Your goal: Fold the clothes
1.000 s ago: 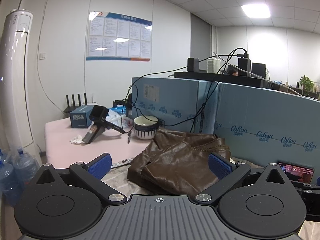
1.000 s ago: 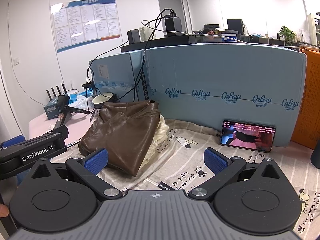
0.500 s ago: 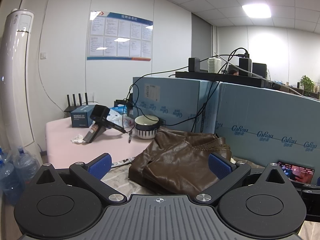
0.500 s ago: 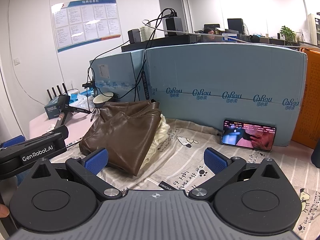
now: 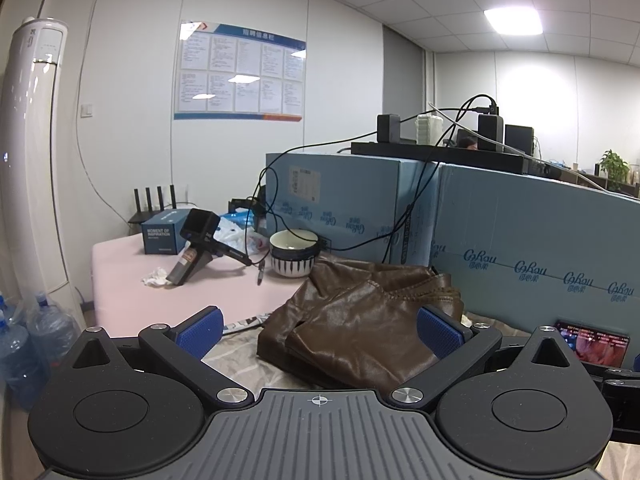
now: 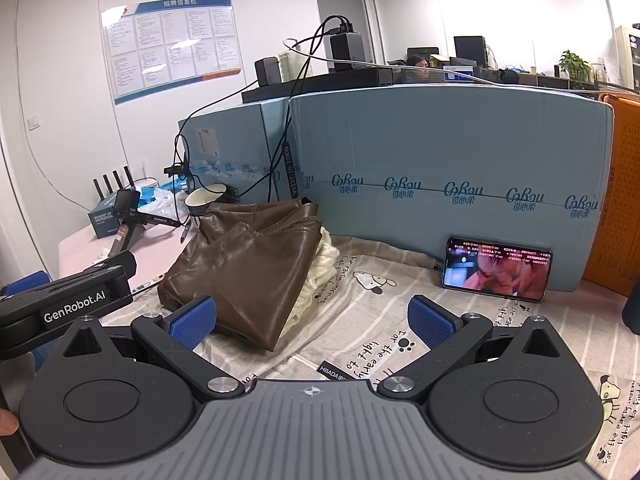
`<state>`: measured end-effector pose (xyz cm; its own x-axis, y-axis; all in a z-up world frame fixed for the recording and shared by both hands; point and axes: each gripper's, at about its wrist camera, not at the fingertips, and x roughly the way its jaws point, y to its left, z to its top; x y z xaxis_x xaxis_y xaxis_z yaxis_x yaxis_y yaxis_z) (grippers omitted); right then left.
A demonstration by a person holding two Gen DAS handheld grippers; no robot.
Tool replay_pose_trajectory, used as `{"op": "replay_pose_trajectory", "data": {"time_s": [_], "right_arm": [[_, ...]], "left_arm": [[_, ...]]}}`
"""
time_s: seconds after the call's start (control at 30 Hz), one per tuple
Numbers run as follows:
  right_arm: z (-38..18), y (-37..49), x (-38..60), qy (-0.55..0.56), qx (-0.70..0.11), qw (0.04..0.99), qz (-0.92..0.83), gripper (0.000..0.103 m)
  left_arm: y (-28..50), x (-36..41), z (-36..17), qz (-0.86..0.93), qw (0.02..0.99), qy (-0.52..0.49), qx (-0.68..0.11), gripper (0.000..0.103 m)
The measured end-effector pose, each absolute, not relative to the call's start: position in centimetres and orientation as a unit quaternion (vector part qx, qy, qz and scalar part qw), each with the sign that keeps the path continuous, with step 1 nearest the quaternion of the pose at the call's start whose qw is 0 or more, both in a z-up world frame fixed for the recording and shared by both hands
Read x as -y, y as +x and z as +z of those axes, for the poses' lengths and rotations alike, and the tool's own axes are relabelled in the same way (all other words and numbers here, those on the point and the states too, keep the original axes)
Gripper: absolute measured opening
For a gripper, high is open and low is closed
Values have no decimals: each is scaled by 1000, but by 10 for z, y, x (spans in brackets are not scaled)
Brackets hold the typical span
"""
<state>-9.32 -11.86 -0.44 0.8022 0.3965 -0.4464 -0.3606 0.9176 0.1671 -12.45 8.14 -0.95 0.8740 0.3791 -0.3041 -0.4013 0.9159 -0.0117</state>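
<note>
A folded brown leather garment lies on the patterned cloth, with a cream knitted garment under it. In the right wrist view the brown garment lies ahead to the left. My left gripper is open and empty, held just before the brown garment. My right gripper is open and empty above the striped cloth, to the right of the pile. The left gripper's body shows at the left of the right wrist view.
Blue foam panels wall the back. A phone leans on them. A striped bowl, a handheld camera, a blue box and cables sit on the pink table. Water bottles stand at the left.
Both grippers have barely shifted; the view is nearly the same. The garments have not moved.
</note>
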Motion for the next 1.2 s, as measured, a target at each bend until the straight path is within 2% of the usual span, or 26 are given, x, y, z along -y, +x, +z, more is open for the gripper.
{"op": "replay_pose_trajectory", "data": {"time_s": [1.2], "right_arm": [[-3, -91, 118, 32, -240, 950, 199, 103]], "left_arm": [[-123, -82, -7, 204, 968, -37, -144, 103]]}}
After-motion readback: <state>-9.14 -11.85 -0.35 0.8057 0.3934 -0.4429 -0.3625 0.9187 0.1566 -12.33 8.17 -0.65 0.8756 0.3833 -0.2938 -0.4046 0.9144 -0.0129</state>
